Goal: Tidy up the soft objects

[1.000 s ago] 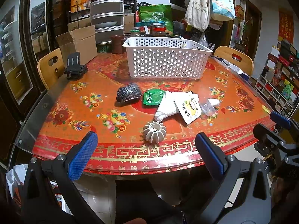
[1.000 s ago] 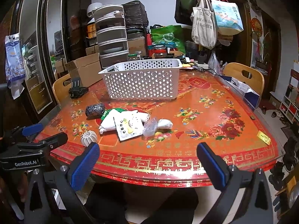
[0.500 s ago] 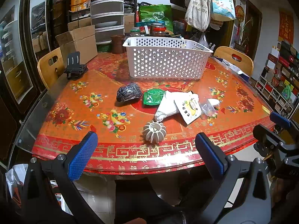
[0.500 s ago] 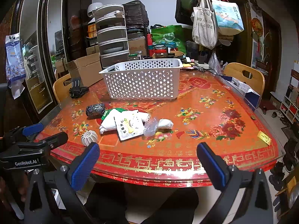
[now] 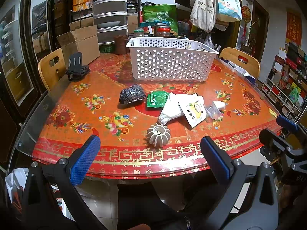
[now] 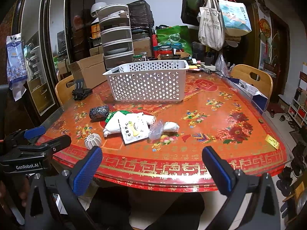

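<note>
Soft items lie on the red table: a dark rolled bundle, a green packet, a white pouch, a white printed sachet, a clear bag and a small white pack. A ribbed white ball sits near the front edge. A white perforated basket stands behind them. My left gripper and right gripper are open and empty, held before the table's front edge.
A black phone stand sits at the table's left. Wooden chairs flank the table. Cardboard boxes, stacked trays, jars and hanging bags crowd the back. A blue box lies at the right edge.
</note>
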A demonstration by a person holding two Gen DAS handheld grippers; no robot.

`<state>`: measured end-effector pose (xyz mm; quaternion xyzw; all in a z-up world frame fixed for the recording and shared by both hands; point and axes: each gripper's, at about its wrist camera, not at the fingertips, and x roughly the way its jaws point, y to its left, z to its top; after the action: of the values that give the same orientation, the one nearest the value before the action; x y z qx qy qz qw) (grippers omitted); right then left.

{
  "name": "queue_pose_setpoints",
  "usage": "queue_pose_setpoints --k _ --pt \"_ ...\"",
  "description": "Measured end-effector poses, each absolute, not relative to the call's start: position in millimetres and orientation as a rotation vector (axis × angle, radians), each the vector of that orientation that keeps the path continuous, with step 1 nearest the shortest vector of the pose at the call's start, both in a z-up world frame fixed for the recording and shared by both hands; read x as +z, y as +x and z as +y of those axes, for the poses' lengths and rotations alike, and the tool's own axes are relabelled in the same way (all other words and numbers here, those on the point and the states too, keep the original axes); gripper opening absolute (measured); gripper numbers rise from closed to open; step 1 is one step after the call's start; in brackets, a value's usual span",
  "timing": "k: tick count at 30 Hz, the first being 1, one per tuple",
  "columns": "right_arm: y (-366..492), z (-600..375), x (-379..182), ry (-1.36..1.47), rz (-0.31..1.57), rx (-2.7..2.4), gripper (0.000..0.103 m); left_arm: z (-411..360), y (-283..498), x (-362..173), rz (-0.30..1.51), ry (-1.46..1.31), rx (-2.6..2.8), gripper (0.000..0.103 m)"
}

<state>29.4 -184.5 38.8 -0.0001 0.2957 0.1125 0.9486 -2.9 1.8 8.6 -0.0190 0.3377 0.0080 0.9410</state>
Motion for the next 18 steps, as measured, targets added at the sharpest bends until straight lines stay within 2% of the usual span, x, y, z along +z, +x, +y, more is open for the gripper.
queue_pose_setpoints --k 13,18 --pt "32.5 -179.3 31.3 0.008 0.552 0.257 0.103 1.7 4.3 -7.3 0.657 -0.028 0.022 0.103" --pt "51.0 -174.4 7.3 -0.025 0.556 0.292 0.103 16.0 22.9 -29.7 0.729 -0.047 -0.031 0.103"
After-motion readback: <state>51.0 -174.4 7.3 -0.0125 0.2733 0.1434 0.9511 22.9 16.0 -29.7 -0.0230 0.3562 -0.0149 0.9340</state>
